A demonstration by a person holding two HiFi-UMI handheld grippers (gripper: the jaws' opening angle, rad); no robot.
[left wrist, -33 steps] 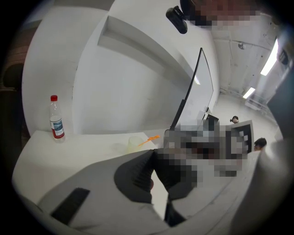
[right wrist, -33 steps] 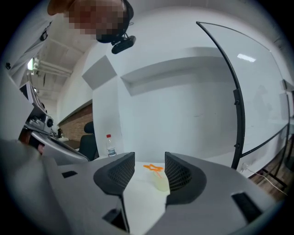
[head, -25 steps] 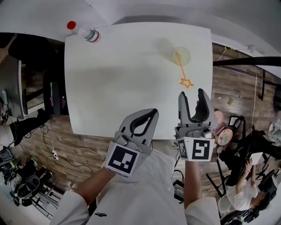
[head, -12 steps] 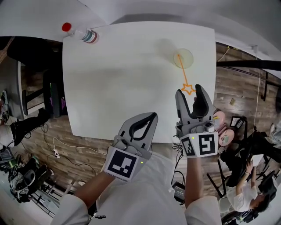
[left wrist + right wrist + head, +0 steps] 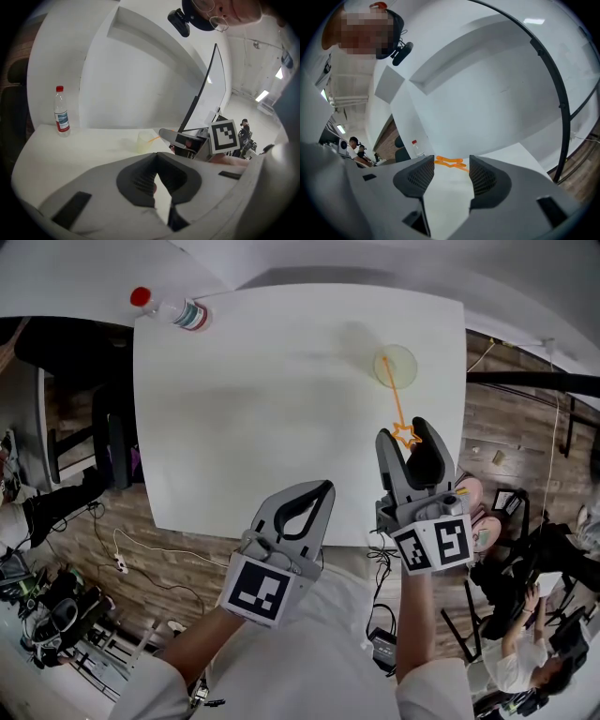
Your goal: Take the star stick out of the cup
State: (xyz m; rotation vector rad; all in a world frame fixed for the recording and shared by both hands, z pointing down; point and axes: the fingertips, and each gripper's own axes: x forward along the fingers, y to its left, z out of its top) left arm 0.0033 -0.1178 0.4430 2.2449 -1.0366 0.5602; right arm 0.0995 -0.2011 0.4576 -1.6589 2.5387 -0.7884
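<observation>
Now your right gripper (image 5: 405,433) spread wide, star head between its tips, pads not pressing; star stick (image 5: 396,401) leans out of cup (image 5: 397,366), long axis toward you; left gripper (image 5: 315,491) pressed together, empty, farther from cup

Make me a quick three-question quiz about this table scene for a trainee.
1. True or false: one end of the star stick sits in the cup.
2. On the right gripper, the jaws are: A) apart, pressing on nothing; B) shut on the stick; C) shut on the cup.
3. Fill in: the bottle at the table's far corner has a ___ cap.
Key: 1 true; 2 A; 3 red.
</observation>
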